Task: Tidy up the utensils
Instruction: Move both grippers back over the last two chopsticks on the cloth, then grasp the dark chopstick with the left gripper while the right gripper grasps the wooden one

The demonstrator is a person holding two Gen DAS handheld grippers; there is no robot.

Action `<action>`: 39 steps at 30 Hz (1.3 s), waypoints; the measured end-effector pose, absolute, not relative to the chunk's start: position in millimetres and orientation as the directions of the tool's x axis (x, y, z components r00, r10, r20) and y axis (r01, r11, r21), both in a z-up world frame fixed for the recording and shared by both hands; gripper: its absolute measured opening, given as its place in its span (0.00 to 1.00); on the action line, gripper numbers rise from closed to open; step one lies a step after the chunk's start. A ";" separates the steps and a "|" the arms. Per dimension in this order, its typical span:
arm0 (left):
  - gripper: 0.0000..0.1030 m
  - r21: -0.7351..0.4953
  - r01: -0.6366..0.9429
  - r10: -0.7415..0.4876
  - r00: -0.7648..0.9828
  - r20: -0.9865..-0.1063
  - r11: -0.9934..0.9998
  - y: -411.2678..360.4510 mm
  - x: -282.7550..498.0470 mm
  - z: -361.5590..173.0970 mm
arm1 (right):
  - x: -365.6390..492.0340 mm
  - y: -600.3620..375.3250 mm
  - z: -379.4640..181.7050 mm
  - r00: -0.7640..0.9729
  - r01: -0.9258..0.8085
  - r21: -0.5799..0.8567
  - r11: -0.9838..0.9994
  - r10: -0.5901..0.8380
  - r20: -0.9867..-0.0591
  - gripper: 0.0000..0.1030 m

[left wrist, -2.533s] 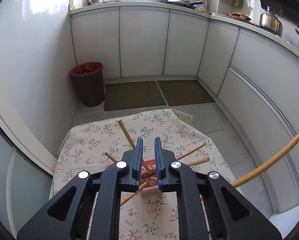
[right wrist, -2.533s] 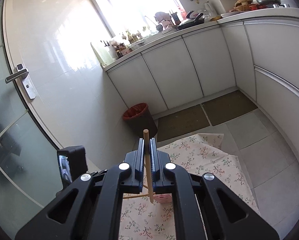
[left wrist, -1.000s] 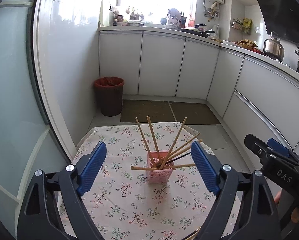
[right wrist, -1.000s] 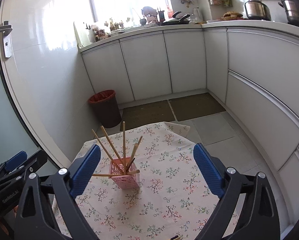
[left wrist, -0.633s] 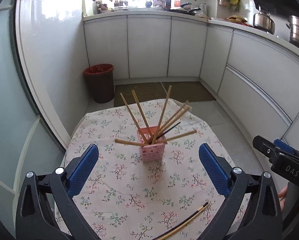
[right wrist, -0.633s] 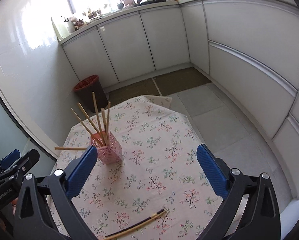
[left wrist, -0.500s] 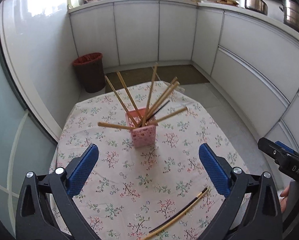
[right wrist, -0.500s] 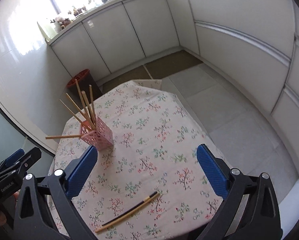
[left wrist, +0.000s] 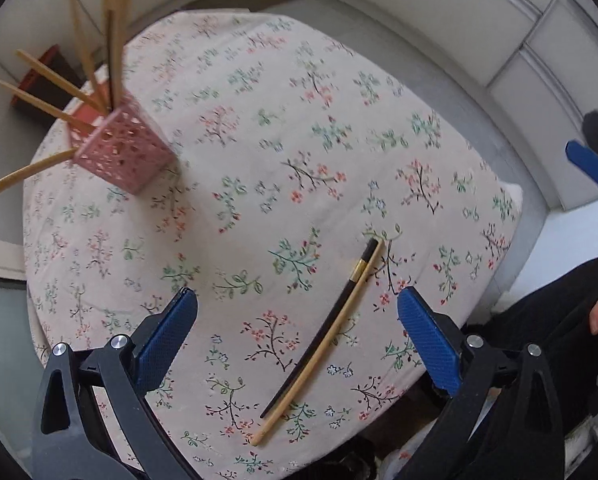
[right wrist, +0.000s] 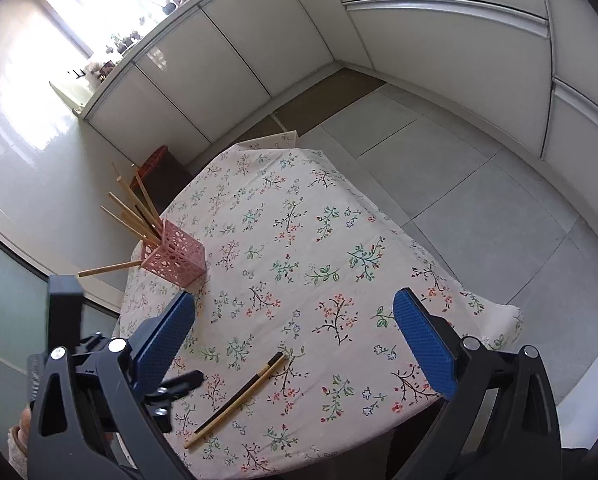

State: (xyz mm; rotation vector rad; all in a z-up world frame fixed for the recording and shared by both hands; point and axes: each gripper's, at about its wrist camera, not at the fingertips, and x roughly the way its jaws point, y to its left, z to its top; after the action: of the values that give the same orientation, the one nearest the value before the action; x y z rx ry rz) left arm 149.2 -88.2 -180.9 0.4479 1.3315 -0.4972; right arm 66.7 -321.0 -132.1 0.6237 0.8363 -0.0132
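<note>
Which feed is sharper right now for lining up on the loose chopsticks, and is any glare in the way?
Left wrist view: motion blur smears the pink holder, though the loose chopsticks read fairly crisp. Right wrist view: sharper overall, chopsticks clear; the window is blown out, but that glare stays off the tablecloth.

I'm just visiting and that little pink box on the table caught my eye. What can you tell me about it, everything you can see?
The pink holder is a small square basket, plastic by the look of it, with walls pierced by a lattice of holes. It stands upright near the far left edge of the floral tablecloth. Several wooden chopsticks fan out of its open top, and one pokes out sideways, nearly level. Neither gripper touches it.
</note>
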 end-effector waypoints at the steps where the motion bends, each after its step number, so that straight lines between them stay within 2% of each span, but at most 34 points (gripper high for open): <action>1: 0.93 0.020 0.593 -0.073 0.133 -0.988 0.805 -92.8 151.2 -189.9 | 67.5 -323.4 -134.1 0.679 0.257 0.521 0.814 0.232 -0.697 0.94; 2: 0.92 0.014 0.604 -0.057 0.098 -0.994 0.797 -97.8 154.0 -199.4 | 68.6 -326.1 -136.2 0.676 0.265 0.534 0.803 0.240 -0.697 0.94; 6: 0.76 -0.011 0.625 -0.009 -0.006 -1.000 0.781 -111.8 165.4 -228.2 | 71.5 -335.0 -142.9 0.672 0.297 0.575 0.762 0.261 -0.693 0.94; 8: 0.68 0.011 0.640 0.025 -0.012 -1.000 0.768 -117.9 168.8 -237.9 | 72.0 -336.7 -144.2 0.673 0.301 0.584 0.754 0.266 -0.690 0.94; 10: 0.68 0.007 0.648 0.033 -0.028 -0.999 0.762 -121.8 170.4 -246.0 | 72.7 -336.7 -144.9 0.670 0.300 0.584 0.754 0.269 -0.692 0.94; 15: 0.52 0.028 0.672 0.064 -0.028 -0.998 0.740 -127.1 167.5 -263.1 | 75.2 -333.2 -147.5 0.661 0.301 0.580 0.757 0.272 -0.699 0.94; 16: 0.52 0.025 0.674 0.057 -0.026 -0.998 0.738 -127.6 166.9 -264.4 | 75.6 -333.0 -148.3 0.660 0.303 0.580 0.756 0.273 -0.700 0.94; 18: 0.43 0.016 0.673 0.041 -0.020 -0.999 0.739 -127.9 167.8 -263.5 | 76.1 -332.0 -149.2 0.658 0.303 0.582 0.755 0.276 -0.701 0.94; 25: 0.41 0.042 0.718 0.067 -0.006 -0.998 0.694 -129.1 164.6 -270.9 | 79.8 -328.8 -150.6 0.647 0.310 0.562 0.767 0.263 -0.716 0.94; 27: 0.32 0.021 0.720 0.038 -0.007 -0.999 0.694 -128.1 160.1 -271.4 | 81.3 -328.5 -152.3 0.639 0.318 0.554 0.770 0.258 -0.725 0.94; 29: 0.08 0.032 0.717 0.027 0.019 -0.999 0.697 -123.4 157.1 -269.7 | 83.1 -326.3 -153.8 0.627 0.327 0.538 0.777 0.248 -0.739 0.94; 35: 0.06 0.050 0.637 -0.018 0.099 -0.995 0.769 -76.2 158.9 -257.8 | 96.1 -294.3 -167.9 0.527 0.347 0.399 0.849 0.176 -0.832 0.94; 39: 0.06 0.053 0.571 -0.044 0.154 -0.987 0.819 -34.3 157.3 -240.6 | 118.2 -250.7 -202.9 0.366 0.340 0.371 0.864 0.242 -0.899 0.94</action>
State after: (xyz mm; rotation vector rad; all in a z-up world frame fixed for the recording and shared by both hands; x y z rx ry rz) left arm 157.3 -34.3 -240.6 0.4721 1.3550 -0.4641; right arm 118.2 -250.7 -202.9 0.5584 1.2128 -0.0673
